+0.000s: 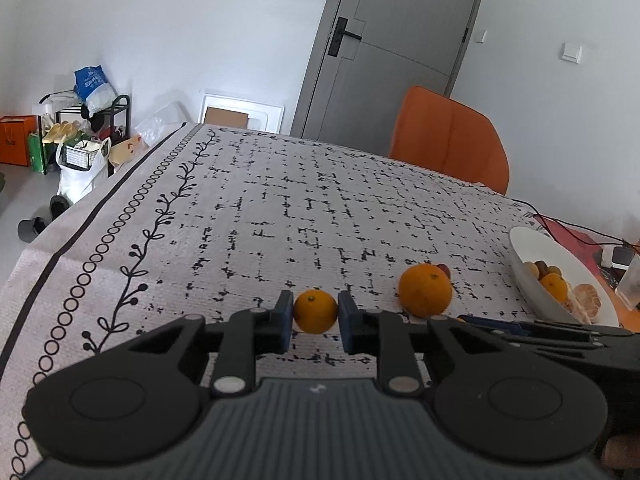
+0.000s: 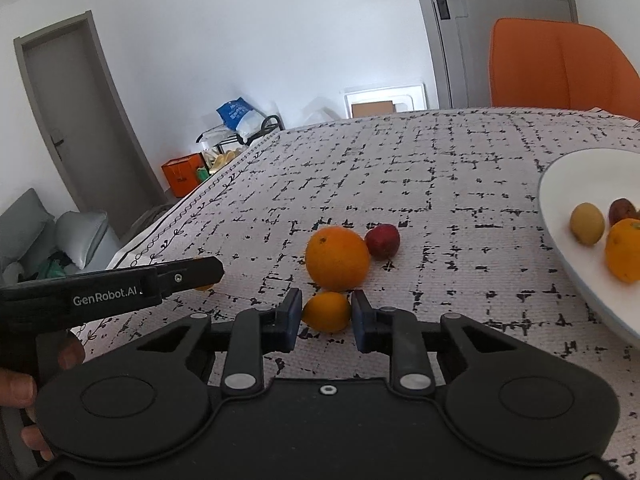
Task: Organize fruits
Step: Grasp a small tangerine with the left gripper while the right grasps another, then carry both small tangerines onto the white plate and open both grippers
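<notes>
In the left wrist view my left gripper [image 1: 315,312] has its blue pads against both sides of a small orange [image 1: 315,311] on the tablecloth. A bigger orange [image 1: 425,290] lies to its right, with a red fruit [image 1: 443,269] behind it. In the right wrist view my right gripper [image 2: 327,312] has its pads against a small yellow-orange citrus [image 2: 327,312]. The big orange [image 2: 337,259] and a red plum [image 2: 383,241] lie just beyond. A white plate [image 2: 568,184] at the right holds several fruits.
The patterned tablecloth [image 1: 280,208] covers the table; its left edge drops off to the floor. An orange chair [image 1: 450,136] stands at the far side. Cables and small devices [image 1: 616,254] lie beyond the plate [image 1: 524,240]. The left gripper's body [image 2: 112,288] reaches in at left.
</notes>
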A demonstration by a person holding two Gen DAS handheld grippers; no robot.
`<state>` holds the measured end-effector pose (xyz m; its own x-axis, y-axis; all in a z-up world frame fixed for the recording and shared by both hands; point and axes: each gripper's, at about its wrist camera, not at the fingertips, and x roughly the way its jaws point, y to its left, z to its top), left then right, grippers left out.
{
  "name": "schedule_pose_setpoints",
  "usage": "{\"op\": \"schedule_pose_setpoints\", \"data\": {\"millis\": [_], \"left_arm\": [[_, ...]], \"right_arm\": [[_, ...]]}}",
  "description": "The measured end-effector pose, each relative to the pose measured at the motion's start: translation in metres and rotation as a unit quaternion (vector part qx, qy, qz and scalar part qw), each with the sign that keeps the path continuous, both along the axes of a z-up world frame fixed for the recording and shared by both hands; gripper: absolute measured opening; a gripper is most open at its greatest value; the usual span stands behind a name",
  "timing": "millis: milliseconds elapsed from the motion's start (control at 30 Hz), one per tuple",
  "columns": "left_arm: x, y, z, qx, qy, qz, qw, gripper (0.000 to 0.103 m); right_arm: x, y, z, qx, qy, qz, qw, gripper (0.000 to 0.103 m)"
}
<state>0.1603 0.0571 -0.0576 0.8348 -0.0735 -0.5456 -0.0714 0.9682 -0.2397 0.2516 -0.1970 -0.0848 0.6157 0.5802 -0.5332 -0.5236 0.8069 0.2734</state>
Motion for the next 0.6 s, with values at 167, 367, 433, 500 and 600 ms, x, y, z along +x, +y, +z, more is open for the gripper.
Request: {"op": "schedule_pose_setpoints", "data": {"millis": [167,367,433,500,600], "left_arm": [[-0.005,-0.008,0.006,0.001,-0.006,-0.005,1.0,0.022],[-0.008,-0.022,0.014,0.007,-0.013,-0.017,0.9998,0.022],[-0.009,-0.028,0.015,0.01,-0.015,-0.021,0.9996,0.022],[-0.01,-0.034,0.017,0.012,-0.017,-0.026,0.9994,0.022],[-0.011,-0.044,0.021,0.014,-0.021,-0.034,0.9991,0.022]], "right_arm": [[-0.006,-0.013,0.006,0.007,-0.009,-0.006,1.0,0.025],[-0.012,-0.031,0.012,0.021,-0.019,-0.02,0.999,0.025],[-0.014,-0.039,0.013,0.026,-0.021,-0.026,0.999,0.025],[-0.017,-0.047,0.015,0.033,-0.025,-0.033,0.999,0.025],[-0.021,-0.059,0.019,0.041,-0.032,-0.042,0.998,0.025]]}}
